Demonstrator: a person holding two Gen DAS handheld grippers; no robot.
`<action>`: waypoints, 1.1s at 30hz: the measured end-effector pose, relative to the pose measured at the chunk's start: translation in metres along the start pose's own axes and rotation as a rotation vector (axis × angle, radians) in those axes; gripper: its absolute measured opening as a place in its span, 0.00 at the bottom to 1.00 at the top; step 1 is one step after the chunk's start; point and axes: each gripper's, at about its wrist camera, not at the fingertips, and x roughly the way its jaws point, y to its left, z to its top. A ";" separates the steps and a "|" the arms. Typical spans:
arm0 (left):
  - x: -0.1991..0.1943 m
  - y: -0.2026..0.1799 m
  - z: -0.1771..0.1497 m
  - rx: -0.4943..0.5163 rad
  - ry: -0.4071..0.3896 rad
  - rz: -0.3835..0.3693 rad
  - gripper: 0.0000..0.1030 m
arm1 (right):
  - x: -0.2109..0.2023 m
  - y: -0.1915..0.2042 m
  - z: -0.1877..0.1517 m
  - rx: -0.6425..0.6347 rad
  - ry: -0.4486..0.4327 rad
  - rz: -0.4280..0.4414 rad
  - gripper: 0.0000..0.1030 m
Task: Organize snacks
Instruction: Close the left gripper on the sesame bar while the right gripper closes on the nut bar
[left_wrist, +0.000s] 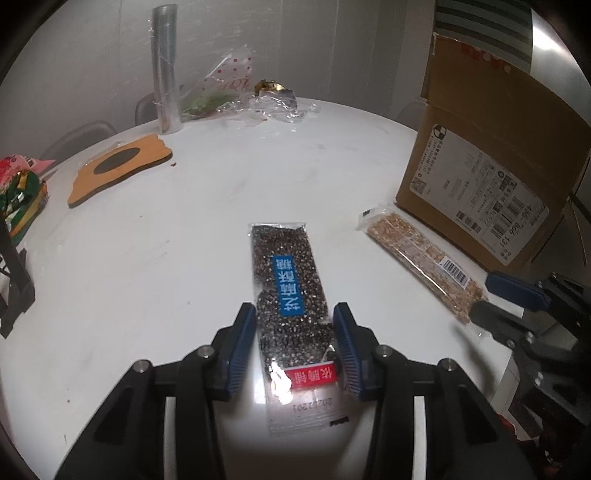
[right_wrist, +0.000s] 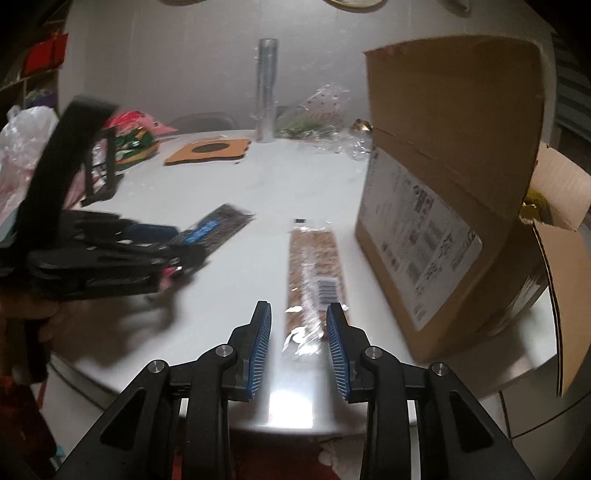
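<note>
A black sesame bar in clear wrap with a blue label lies flat on the white table. My left gripper is open, its blue pads either side of the bar's near half, not pressing it. A golden peanut bar lies to the right, beside a cardboard box. In the right wrist view my right gripper is open around the near end of the peanut bar. The left gripper and sesame bar show there at left.
The cardboard box stands tall at the right, flaps open. At the back stand a clear-wrapped tube and crumpled plastic bags. A wooden coaster lies mid-left. Colourful snack packs and a black stand sit at the left edge.
</note>
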 end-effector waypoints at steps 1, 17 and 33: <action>0.000 0.001 0.000 -0.003 0.000 -0.002 0.39 | 0.004 -0.002 0.001 0.003 0.005 -0.007 0.28; 0.001 0.001 0.000 -0.002 -0.003 -0.008 0.39 | 0.024 -0.008 0.005 -0.020 0.031 -0.023 0.39; 0.002 0.002 0.000 -0.012 -0.006 -0.008 0.39 | 0.036 -0.005 0.011 -0.041 0.015 -0.062 0.47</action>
